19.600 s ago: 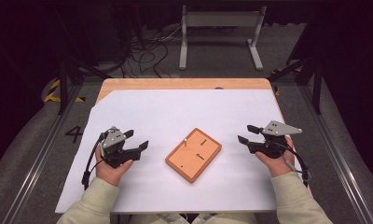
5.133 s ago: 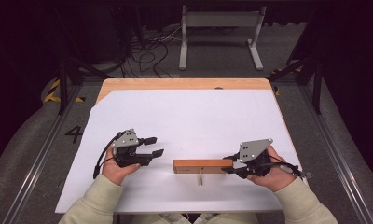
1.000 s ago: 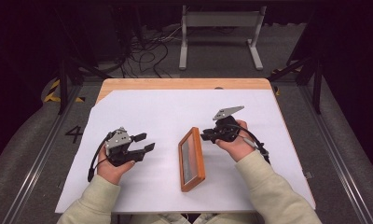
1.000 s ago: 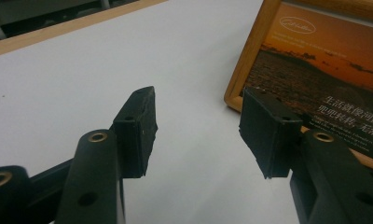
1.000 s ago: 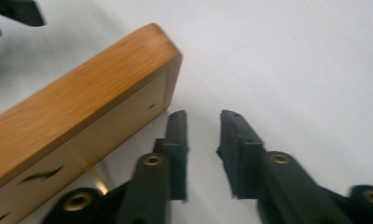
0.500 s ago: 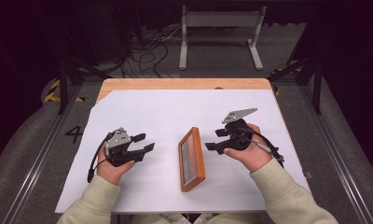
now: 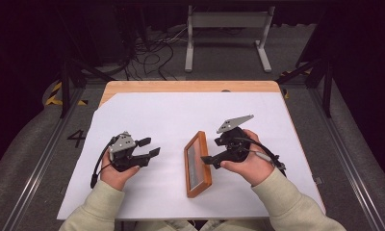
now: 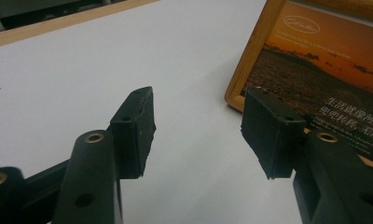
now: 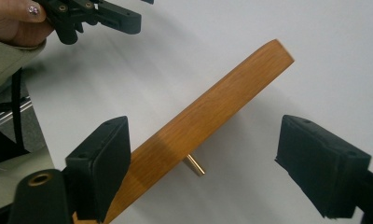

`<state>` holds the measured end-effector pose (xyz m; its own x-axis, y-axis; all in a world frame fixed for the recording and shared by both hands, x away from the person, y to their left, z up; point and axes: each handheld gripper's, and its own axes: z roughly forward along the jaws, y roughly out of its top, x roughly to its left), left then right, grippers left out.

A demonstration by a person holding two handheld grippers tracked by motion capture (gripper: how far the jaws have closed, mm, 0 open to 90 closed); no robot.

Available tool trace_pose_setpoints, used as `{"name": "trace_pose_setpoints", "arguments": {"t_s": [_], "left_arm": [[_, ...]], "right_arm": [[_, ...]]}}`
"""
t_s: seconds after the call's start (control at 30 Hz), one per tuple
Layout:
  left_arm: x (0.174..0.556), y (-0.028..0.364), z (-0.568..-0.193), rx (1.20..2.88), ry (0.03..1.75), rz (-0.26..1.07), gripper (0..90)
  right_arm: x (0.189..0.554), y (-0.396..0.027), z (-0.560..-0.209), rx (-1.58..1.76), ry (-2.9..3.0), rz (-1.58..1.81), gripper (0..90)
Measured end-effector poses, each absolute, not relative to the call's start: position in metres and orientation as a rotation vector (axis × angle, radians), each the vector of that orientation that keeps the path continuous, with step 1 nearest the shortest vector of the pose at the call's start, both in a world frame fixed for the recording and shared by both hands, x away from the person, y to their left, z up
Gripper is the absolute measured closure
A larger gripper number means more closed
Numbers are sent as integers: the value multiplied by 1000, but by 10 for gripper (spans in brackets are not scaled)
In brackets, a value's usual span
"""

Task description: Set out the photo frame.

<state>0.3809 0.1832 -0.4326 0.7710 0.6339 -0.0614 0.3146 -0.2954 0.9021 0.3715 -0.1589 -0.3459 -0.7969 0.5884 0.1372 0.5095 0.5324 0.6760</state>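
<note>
The person wears a pale beige long-sleeved top with ribbed cuffs [image 7: 109, 192], and 1 fingernail in the right gripper view carries a small glittery stud. Each hand carries a matt black plastic two-jaw gripper: the left gripper [image 7: 148, 147] has a grey metal top plate and a looping black cable, while the right gripper [image 7: 206, 160] bears a grey three-cornered plate and a trailing black cable. The blocky jaws show brass-ringed screw holes and flat black pads [image 8: 139, 126].

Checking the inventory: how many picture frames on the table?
1. The picture frame stands propped on the white sheet, between the left gripper and right gripper. Nothing seems hidden.
</note>
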Motion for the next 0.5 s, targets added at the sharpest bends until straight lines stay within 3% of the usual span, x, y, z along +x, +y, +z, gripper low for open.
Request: {"name": "trace_pose_setpoints", "arguments": {"t_s": [0.5], "left_arm": [[380, 181, -434, 1907, 702, 357, 438]], "right_arm": [[383, -127, -373, 1002, 2759, 1029, 156]]}}
